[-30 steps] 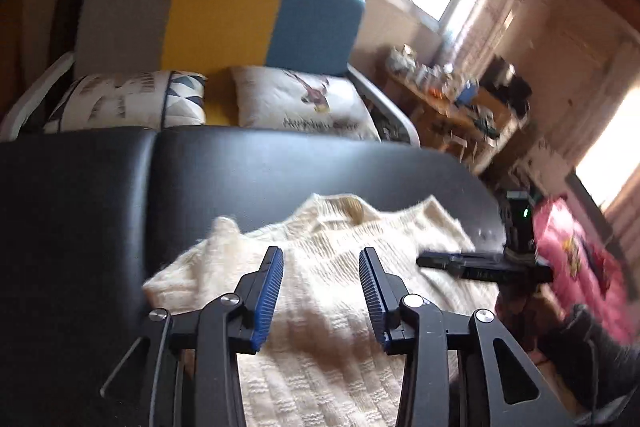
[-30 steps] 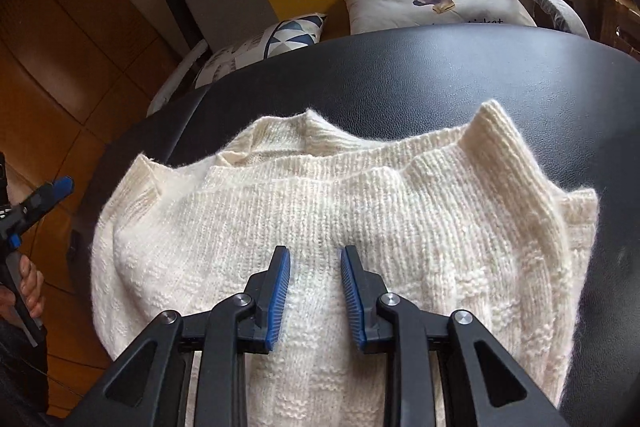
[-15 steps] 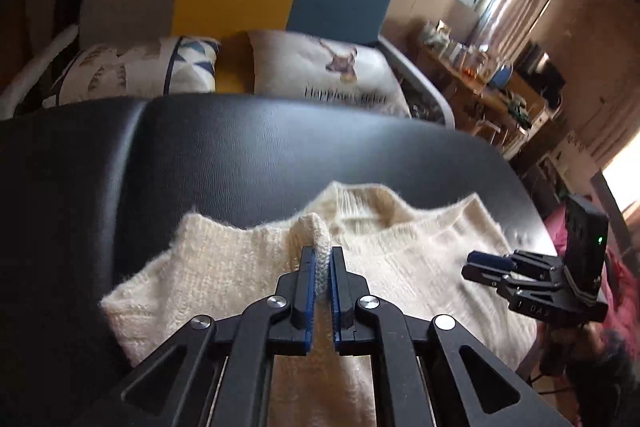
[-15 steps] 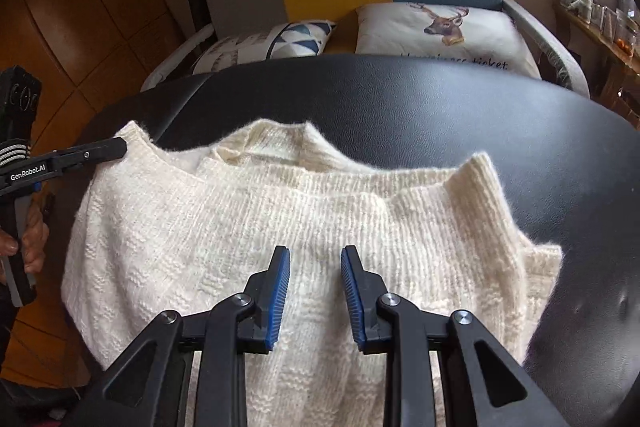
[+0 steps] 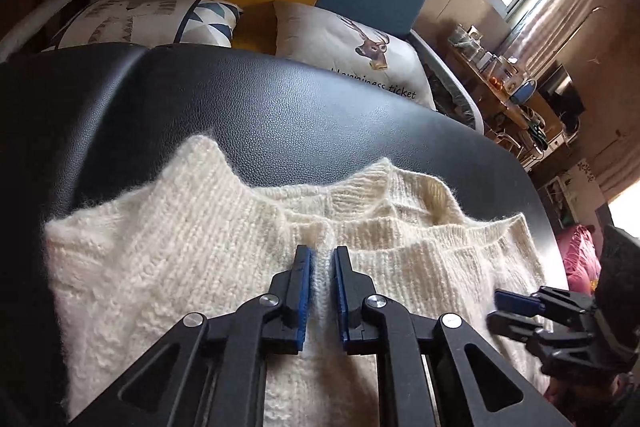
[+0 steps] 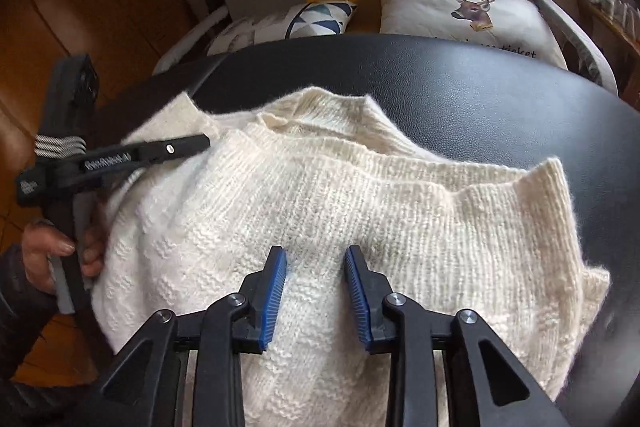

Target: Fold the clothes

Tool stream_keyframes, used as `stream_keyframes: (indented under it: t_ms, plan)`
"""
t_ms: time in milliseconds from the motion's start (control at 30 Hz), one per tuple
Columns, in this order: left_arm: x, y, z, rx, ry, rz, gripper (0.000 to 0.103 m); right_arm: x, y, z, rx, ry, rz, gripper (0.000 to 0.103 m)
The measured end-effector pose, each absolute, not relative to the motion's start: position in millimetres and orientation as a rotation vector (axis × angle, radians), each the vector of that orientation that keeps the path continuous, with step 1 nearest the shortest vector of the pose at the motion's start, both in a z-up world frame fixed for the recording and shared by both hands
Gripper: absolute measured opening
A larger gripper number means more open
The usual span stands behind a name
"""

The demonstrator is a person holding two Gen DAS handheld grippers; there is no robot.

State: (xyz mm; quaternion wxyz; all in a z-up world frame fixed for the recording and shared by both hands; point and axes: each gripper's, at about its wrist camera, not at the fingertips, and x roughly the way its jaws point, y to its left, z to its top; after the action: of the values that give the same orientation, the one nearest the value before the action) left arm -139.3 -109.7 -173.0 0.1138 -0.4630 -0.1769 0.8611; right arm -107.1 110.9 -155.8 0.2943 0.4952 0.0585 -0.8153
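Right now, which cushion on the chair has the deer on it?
The plain white cushion before the chair's blue panel; the other cushion carries blue triangles.

One sweater (image 5: 168,267), two pillows (image 5: 348,47), two grippers (image 5: 321,259).

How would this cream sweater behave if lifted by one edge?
Probably floppy: the sweater lies in soft folds and ridges on the black padded surface. Likely light for its bulk, given the loose, fuzzy knit. It shouldn't slip much, since the fuzzy ribbing looks grippy where it sits pinched in the left tongs.
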Motion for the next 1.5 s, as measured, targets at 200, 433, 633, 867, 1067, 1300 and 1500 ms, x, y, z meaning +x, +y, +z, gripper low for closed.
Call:
stream_keyframes:
  t_ms: [200, 433, 633, 867, 1067, 1300, 1500]
  plan:
    - [-129.3, -112.3, -173.8, -1.323, -0.552, 2.505, 0.022, -93.2, 82.3, -153.4, 1.165, 0.536, -2.314, 0.007]
    - [-102.4, -146.9, -160.2, -1.211, -0.691, 2.525, 0.04, -132.5, 128.9, -152.8, 1.252, 0.289, -2.447, 0.007]
    - [-84.1, -173.7, -152.9, -1.209, -0.63, 2.596, 0.042, -133.1, 143.3, -159.3, 1.252, 0.042, -2.41, 0.023]
    - [-73.5, -176.5, -153.0, -1.271, -0.403, 2.613, 0.059, -128.1, 143.7, -165.0, 1.236, 0.012, -2.398, 0.025]
    - [-62.8, -164.9, -144.9, -1.273, -0.302, 2.614, 0.012, -109.1, 145.8, -157.8, 1.401, 0.173, -2.169, 0.024]
    - [-40.8, -166.0, -120.3, -1.208, -0.269, 2.699, 0.02, -79.8, 176.8, -153.6, 1.349, -0.116, -2.165, 0.023]
    - [-23.0, -165.5, -98.8, -1.147, -0.237, 2.764, 0.024, -49.5, 236.6, -129.8, 1.272, -0.302, -2.316, 0.025]
